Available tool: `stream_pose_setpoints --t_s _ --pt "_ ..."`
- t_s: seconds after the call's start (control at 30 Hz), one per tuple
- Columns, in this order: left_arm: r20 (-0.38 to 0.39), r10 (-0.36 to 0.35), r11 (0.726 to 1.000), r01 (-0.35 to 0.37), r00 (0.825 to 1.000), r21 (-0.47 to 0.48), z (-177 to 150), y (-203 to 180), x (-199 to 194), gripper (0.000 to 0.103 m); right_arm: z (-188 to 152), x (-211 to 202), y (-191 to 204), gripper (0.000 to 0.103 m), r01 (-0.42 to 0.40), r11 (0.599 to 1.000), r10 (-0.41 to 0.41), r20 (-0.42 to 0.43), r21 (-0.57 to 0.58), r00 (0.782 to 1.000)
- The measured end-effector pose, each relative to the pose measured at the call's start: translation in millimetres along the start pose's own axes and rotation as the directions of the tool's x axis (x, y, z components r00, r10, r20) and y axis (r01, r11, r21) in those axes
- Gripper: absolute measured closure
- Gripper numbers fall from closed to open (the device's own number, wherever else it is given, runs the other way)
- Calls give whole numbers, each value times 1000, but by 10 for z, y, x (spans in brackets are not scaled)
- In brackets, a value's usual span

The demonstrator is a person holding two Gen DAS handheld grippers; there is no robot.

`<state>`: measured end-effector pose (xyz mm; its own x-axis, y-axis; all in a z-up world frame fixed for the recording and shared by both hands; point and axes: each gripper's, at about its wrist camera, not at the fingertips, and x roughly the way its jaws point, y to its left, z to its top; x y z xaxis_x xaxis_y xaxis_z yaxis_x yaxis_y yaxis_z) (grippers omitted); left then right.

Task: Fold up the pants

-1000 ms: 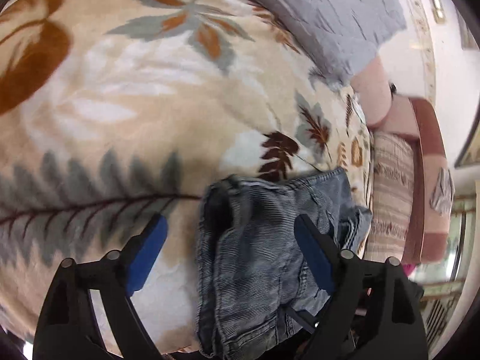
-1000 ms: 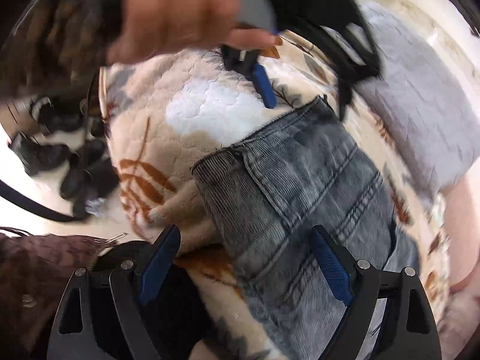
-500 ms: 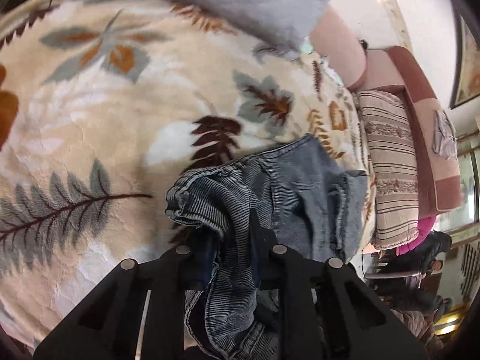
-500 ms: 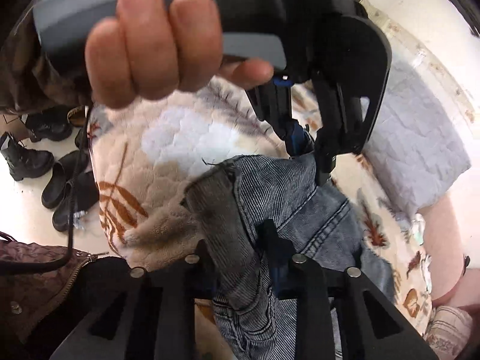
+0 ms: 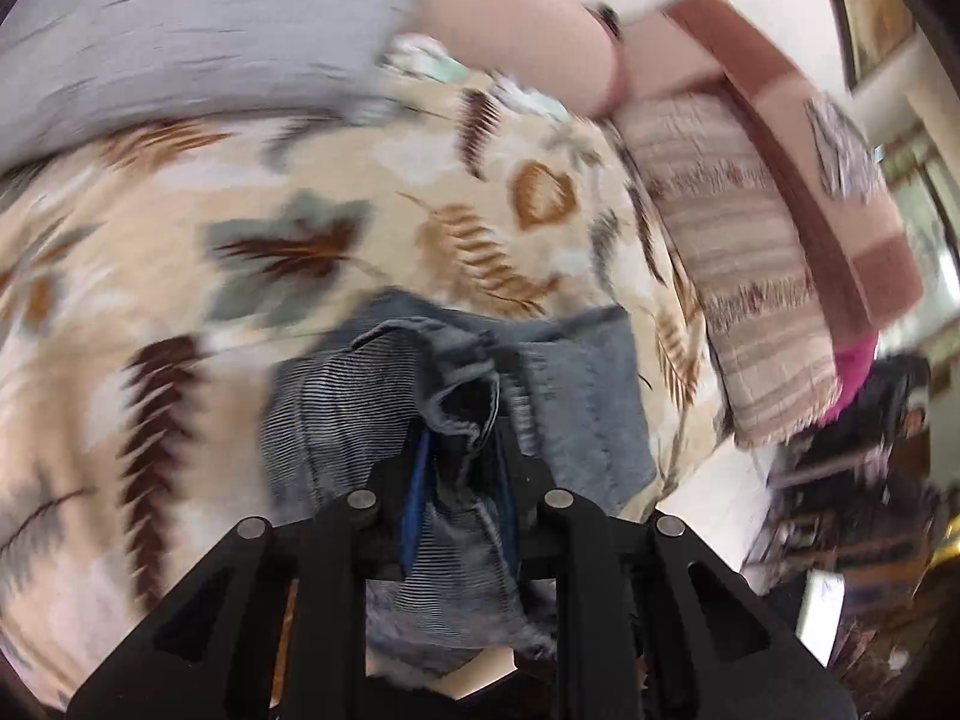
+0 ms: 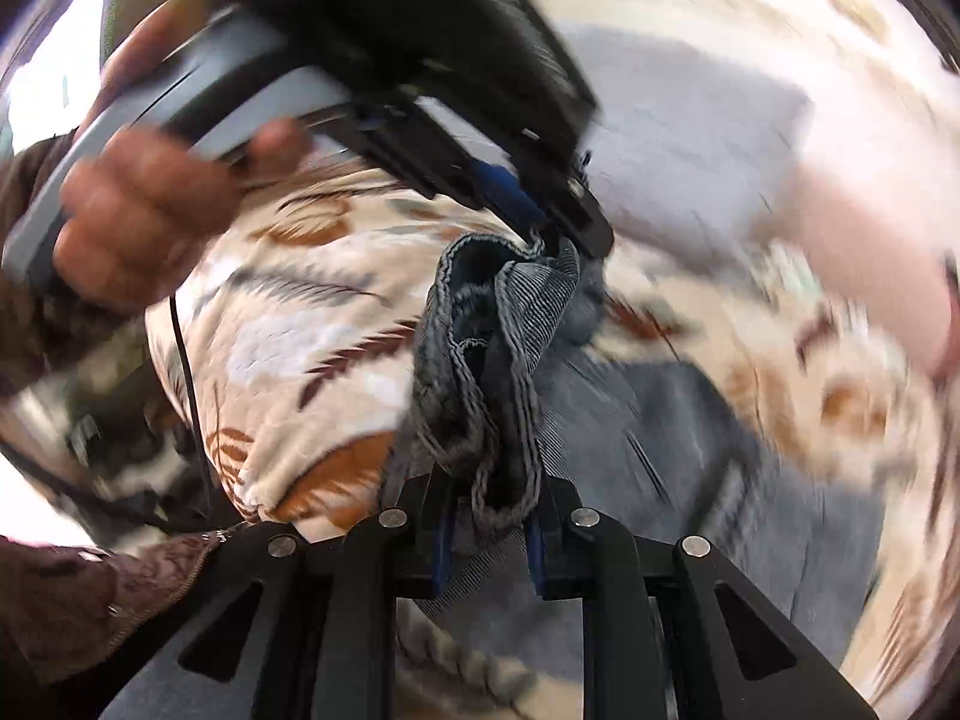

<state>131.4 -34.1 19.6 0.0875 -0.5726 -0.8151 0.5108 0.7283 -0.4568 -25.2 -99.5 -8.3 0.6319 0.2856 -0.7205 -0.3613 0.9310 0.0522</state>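
Both hand-held grippers are clamped on the pants point(image 5: 336, 414): the left hand-held gripper point(image 5: 459, 480) low in its frame, the right hand-held gripper point(image 6: 489, 516) likewise. The denim hangs bunched over the bed point(image 5: 180, 276); in my judgement 1 fold is underway, with smoothing left.

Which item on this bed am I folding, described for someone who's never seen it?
Start at the leaf-printed cream blanket that covers the bed. Near its edge lie the pants, with one bunched end clamped in the left gripper and the right gripper. They are the only grey-blue ribbed denim; the grey pillow beyond is plain.
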Motion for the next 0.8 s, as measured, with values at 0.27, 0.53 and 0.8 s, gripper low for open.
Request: stream_pose_setpoints --t_s 0.27,0.53,0.8 --pt "-257 148 989 -145 955 31 136 -524 1349 84 -856 108 -1193 71 -182 830 259 -76 526 963" --pt "-178 225 930 -157 958 334 281 -805 647 27 -999 -175 -1345 27 -380 737 400 92 559 912" --pt "-221 291 843 -140 931 520 406 -564 718 15 -967 -10 -1288 23 -416 685 453 97 599 886"
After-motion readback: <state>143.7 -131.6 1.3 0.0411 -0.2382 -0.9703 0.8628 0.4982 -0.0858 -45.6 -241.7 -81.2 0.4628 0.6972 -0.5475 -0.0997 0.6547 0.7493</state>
